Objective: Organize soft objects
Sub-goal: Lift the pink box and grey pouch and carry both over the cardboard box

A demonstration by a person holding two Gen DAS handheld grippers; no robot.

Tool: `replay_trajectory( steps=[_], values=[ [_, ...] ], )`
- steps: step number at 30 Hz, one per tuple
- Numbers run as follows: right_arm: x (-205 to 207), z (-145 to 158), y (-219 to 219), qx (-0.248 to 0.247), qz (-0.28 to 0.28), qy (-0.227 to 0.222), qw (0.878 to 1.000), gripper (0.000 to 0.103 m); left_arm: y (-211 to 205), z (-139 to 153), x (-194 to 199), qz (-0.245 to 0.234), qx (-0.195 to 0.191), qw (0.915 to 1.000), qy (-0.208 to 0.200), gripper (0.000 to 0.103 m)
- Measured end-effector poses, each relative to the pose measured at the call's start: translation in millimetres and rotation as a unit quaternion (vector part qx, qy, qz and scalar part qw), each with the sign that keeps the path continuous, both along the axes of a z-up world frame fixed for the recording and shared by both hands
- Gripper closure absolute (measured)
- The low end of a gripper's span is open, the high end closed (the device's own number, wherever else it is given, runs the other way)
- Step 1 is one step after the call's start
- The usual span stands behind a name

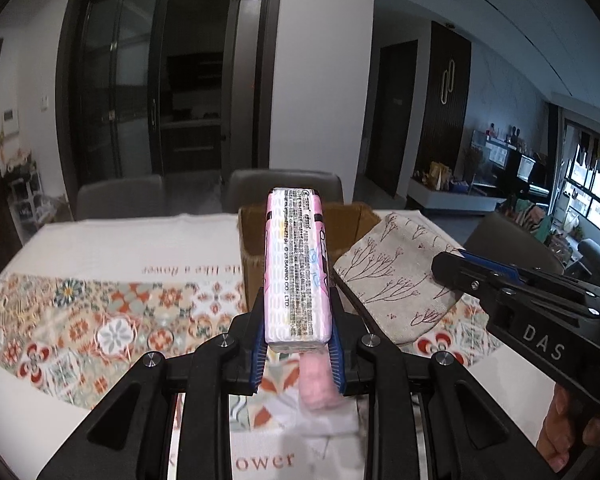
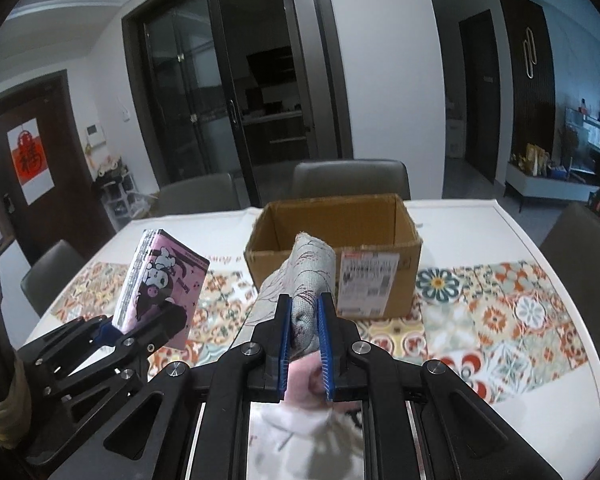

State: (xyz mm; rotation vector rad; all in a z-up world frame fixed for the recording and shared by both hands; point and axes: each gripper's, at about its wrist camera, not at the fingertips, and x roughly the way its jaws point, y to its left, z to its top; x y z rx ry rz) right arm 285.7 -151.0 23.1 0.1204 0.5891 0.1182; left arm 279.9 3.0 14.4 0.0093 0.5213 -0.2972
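Pink pack: a plastic-wrapped tissue pack [image 1: 296, 264], pink and white with small black print down one side and a cartoon figure on its face, stands upright between the fingers of my left gripper [image 1: 298, 344], raised above the table.
Left gripper: clamped on the tissue pack – the blue pads [image 1: 258, 354] press its lower edges from both sides.
Linen pouch: a beige cloth pouch [image 2: 306, 280] printed with thin reddish branches sits pinched in my right gripper [image 2: 304, 336], its free end folding over toward the box.
Right gripper: closed tight on the pouch, the cloth bunched between the blue pads [image 2: 285, 332].
Box: an open cardboard box [image 2: 380, 240] with a white shipping label on its front stands on the table just beyond both grippers; its inside looks bare brown from my right camera.
Table: a white tablecloth [image 2: 480, 224] with a band of orange and teal flower tiles covers it.
Below the grippers: something pink and something white lie blurred on the cloth – I cannot tell what they are.
Chairs: grey chairs [image 2: 350, 178] stand at the far side of the table.
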Motion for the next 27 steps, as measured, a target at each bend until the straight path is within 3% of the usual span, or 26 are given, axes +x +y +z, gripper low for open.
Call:
replay_trajectory(
  steps=[12,27],
  values=[
    [35.9,24.3,-34.8,0.014,-0.003,-0.047,0.999,0.089,-33.2,23.4,39.2,0.019,0.004,0.9994,-0.027,0.077],
    [99.0,26.4,-52.9,0.016,-0.007,-0.063,0.998,0.089,-54.2,10.9,115.3,0.03,0.029,0.9986,-0.033,0.077]
  ],
)
